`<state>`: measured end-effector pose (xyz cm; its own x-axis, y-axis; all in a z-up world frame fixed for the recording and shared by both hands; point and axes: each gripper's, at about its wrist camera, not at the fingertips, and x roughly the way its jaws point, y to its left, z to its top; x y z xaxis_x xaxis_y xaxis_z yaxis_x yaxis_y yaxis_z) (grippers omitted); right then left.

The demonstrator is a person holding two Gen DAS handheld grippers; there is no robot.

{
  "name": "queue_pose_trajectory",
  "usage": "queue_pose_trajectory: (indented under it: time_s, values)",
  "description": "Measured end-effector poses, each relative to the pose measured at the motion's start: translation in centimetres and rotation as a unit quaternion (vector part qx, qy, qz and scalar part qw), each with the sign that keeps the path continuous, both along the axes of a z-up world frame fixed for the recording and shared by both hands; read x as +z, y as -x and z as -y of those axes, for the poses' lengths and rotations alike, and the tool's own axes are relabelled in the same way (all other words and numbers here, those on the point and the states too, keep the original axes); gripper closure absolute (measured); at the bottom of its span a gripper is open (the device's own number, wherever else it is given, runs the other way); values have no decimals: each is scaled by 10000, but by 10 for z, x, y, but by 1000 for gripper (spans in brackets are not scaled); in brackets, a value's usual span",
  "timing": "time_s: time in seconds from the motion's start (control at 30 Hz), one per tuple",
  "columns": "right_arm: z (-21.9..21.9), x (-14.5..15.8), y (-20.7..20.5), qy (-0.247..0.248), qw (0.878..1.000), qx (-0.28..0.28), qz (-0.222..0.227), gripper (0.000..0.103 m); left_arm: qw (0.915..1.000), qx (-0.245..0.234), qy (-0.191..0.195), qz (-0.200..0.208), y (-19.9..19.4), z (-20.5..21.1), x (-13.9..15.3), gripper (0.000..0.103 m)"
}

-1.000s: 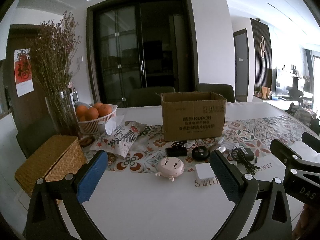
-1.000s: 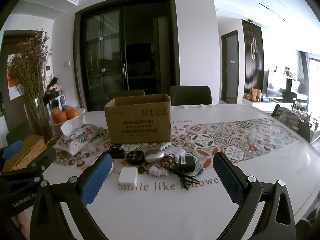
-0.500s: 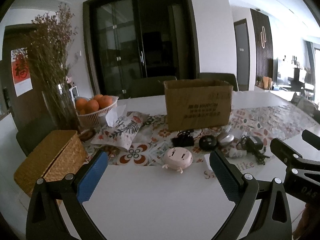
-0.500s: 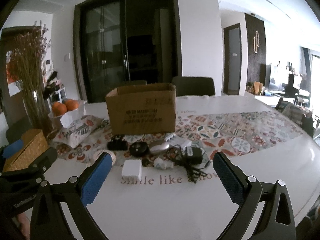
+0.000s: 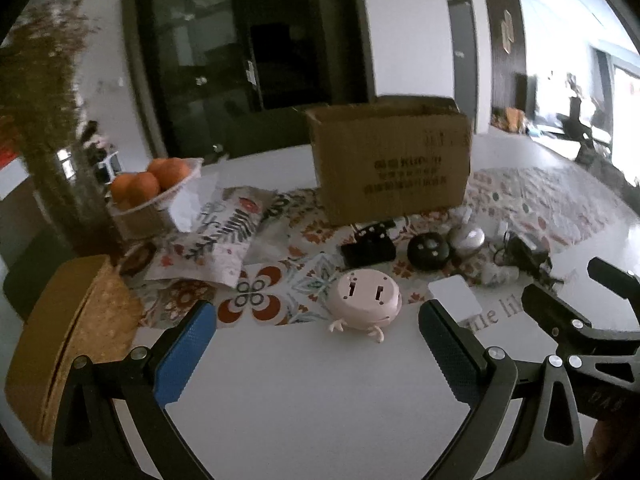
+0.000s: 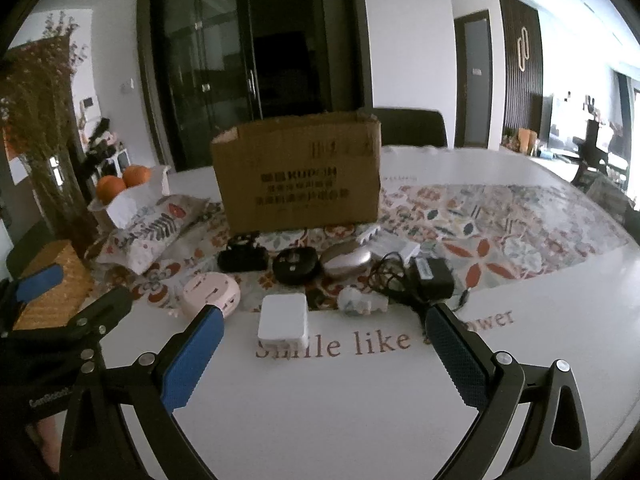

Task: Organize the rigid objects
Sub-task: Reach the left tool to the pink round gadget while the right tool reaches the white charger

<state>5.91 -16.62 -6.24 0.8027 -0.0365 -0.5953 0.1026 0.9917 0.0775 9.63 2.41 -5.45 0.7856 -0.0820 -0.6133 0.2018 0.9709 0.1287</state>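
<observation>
An open cardboard box [image 5: 390, 162] [image 6: 298, 178] stands on the patterned runner. In front of it lie small items: a round pink device [image 5: 364, 300] [image 6: 210, 292], a white square block [image 6: 283, 318] [image 5: 454, 300], a black gadget [image 5: 368, 249] [image 6: 242, 258], a black round disc [image 5: 428, 250] [image 6: 296, 265], a silver oval case [image 6: 346, 263] and a black adapter with cable [image 6: 430, 278]. My left gripper [image 5: 316, 344] is open and empty, just short of the pink device. My right gripper [image 6: 320, 350] is open and empty, just short of the white block.
A woven basket [image 5: 60, 340] sits at the left table edge. A bowl of oranges [image 5: 150, 184], a floral tissue pouch [image 5: 224, 236] and a vase of dried flowers [image 5: 44, 120] stand at the back left. Chairs stand behind the table.
Both grippers have moved forward and lower toward the items, which now look larger. Both stay open. Nothing on the table has moved.
</observation>
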Motion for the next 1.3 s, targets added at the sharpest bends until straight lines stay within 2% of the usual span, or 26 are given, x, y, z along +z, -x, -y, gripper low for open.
queue_pose_trajectory:
  time_s: [0.2,0.37,0.47,0.53,0.73,1.0,1.3]
  values:
    - [-4,-15,-20,18,9994,-96,-326,1,9979,-565,-290,-134,-23,3,-19,0]
    - [-8,-20,-33,25,9994,-122,-318,1,9941,-1026,-247,-242,-35,1,-33,0]
    - [-13,-25,-42,3,9994,85,-347,2,9916,-1242,-264,-252,-41,1,-41,0]
    - [-16,-30,-47,23,9991,169,-385,3,9910,-1295,-169,-299,-47,1,-44,0]
    - [-11,-48,-65,-415,9957,235,-796,11,9874,-1507,-204,-440,-61,11,-58,0]
    - [-12,-65,-80,-507,9917,355,-1130,20,9807,-1778,-323,-747,-80,22,-76,1]
    - [-10,-75,-97,-699,9883,391,-1295,26,9788,-1803,-272,-928,-97,28,-86,10]
